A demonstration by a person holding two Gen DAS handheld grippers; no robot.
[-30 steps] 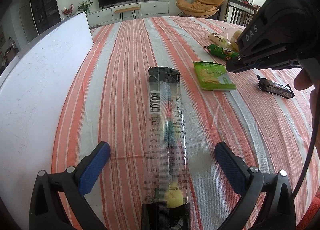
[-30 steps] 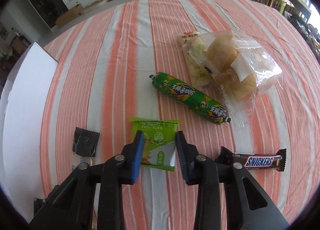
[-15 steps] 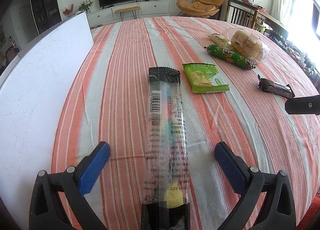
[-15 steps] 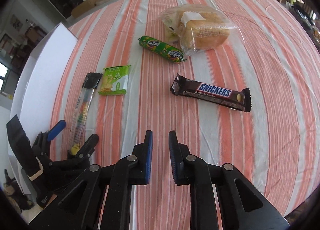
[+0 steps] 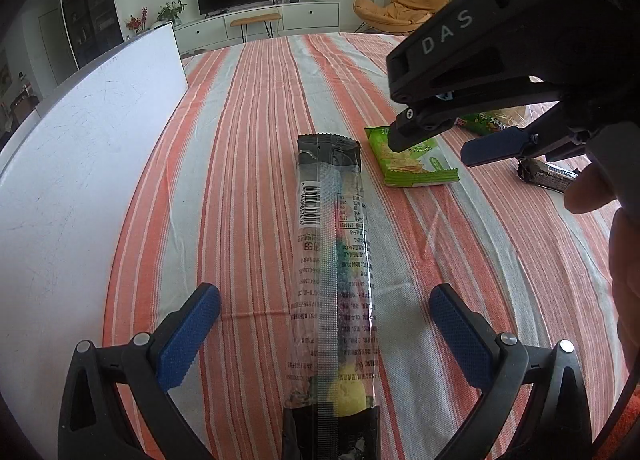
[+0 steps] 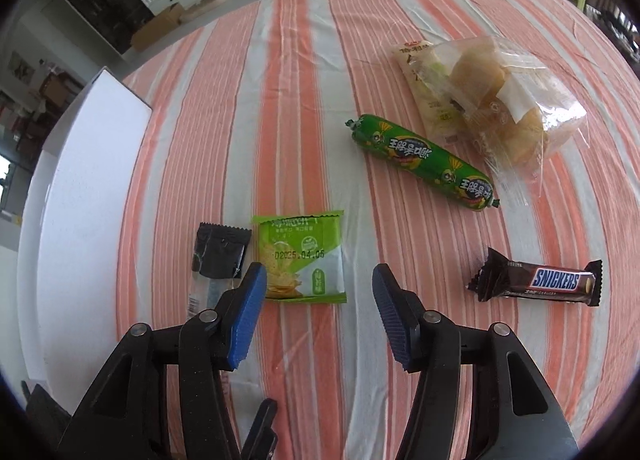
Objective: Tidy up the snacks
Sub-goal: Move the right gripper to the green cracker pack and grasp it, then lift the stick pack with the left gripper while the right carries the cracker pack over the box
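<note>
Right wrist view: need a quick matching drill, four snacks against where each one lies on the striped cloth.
Things:
1. green chip packet
2. Snickers bar
3. green sausage
4. bread bag

Places:
A. far right, partly over a pale sachet
B. near right, alone on the cloth
C. mid-table, lying on a slant beside the bread
D. just beyond the open jaws, next to the black-ended long packet

Pairs: 1-D, 2-B, 3-C, 4-A

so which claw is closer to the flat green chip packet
Right. The right claw hovers just above the flat green chip packet, jaws opening. The left claw straddles the long clear snack sleeve beside it.
</note>
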